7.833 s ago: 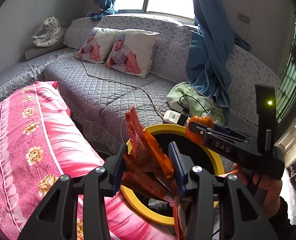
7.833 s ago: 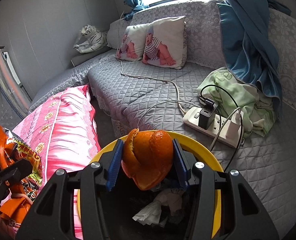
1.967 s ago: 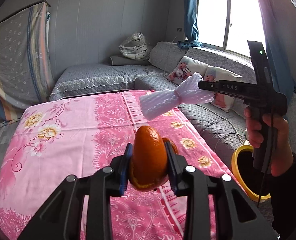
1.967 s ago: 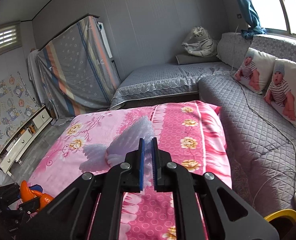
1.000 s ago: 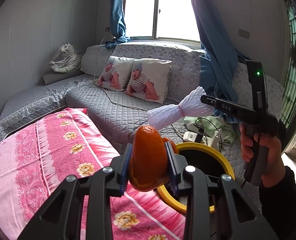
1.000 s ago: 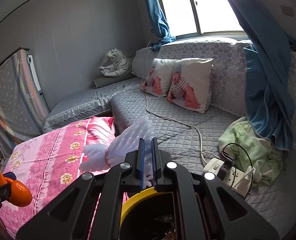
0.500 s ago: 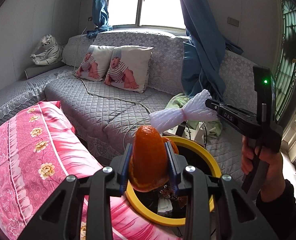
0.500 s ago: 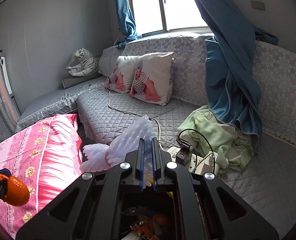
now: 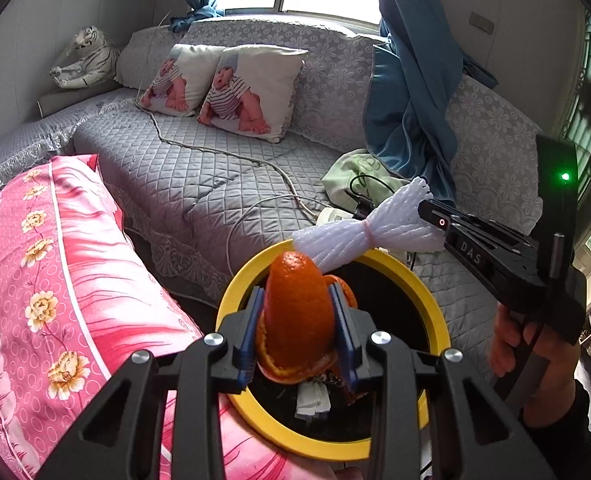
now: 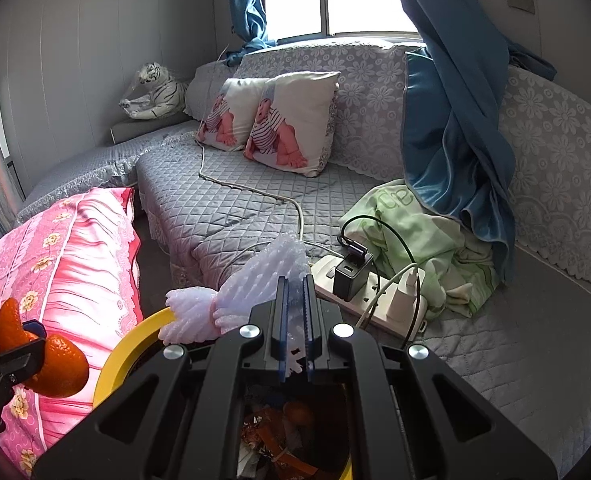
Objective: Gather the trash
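Both claws have come down from above the pink bedspread (image 9: 55, 280) to the yellow-rimmed bin (image 9: 411, 280) within two seconds. We list: left claw (image 9: 297, 332), clamped on orange peel (image 9: 299, 312), poised over the bin mouth; right claw (image 10: 294, 320), nearly closed on white foam fruit netting (image 10: 231, 304), which overhangs the rim. Earlier trash lies inside the bin. We judge both pieces ready to release; the netting may need carrying further inward first
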Motion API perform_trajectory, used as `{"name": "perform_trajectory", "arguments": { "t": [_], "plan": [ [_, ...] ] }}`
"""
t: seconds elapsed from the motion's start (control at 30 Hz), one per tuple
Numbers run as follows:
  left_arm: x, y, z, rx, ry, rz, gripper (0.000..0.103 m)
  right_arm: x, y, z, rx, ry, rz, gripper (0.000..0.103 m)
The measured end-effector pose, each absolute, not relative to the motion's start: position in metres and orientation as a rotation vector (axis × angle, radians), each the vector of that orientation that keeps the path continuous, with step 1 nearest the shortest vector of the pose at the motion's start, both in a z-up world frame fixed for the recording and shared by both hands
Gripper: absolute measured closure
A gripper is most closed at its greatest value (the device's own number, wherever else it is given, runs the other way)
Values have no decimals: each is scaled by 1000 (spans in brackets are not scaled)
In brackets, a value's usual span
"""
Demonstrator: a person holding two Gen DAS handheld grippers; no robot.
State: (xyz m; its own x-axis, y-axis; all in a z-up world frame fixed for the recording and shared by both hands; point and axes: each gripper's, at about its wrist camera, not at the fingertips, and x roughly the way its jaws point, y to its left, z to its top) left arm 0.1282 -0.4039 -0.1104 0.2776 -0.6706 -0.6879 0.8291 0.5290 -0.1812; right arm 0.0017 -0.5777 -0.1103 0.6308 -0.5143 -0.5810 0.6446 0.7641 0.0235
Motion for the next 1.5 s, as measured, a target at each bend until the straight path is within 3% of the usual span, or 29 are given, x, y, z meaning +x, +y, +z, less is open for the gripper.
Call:
{"name": "perform_trajectory", "arguments": {
  "t": [0.43, 0.57, 0.6, 0.63, 0.67, 1.1, 1.5],
  "plan": [
    [137, -414, -126, 231, 853, -1020, 65, 3, -583, -125, 275, 658, -670, 96],
    [141, -406, -122, 198, 847, -1002, 39, 3, -586, -125, 290, 670, -676, 89],
    [142, -403, -119, 184, 841, -999, 38, 3, -588, -125, 298, 670, -684, 80],
    [143, -401, -117, 175, 841, -996, 37, 2, -589, -124, 304, 670, -693, 65],
    [145, -398, -116, 165, 844, -991, 37, 1, -590, -123, 312, 664, -697, 61],
    [173, -304, -64, 14, 705, -853, 37, -2, -570, -83, 301, 596, -689, 61],
    [147, -123, 0, -10, 445, -473, 37, 25, -423, -9, 171, 435, -324, 61]
  ]
}}
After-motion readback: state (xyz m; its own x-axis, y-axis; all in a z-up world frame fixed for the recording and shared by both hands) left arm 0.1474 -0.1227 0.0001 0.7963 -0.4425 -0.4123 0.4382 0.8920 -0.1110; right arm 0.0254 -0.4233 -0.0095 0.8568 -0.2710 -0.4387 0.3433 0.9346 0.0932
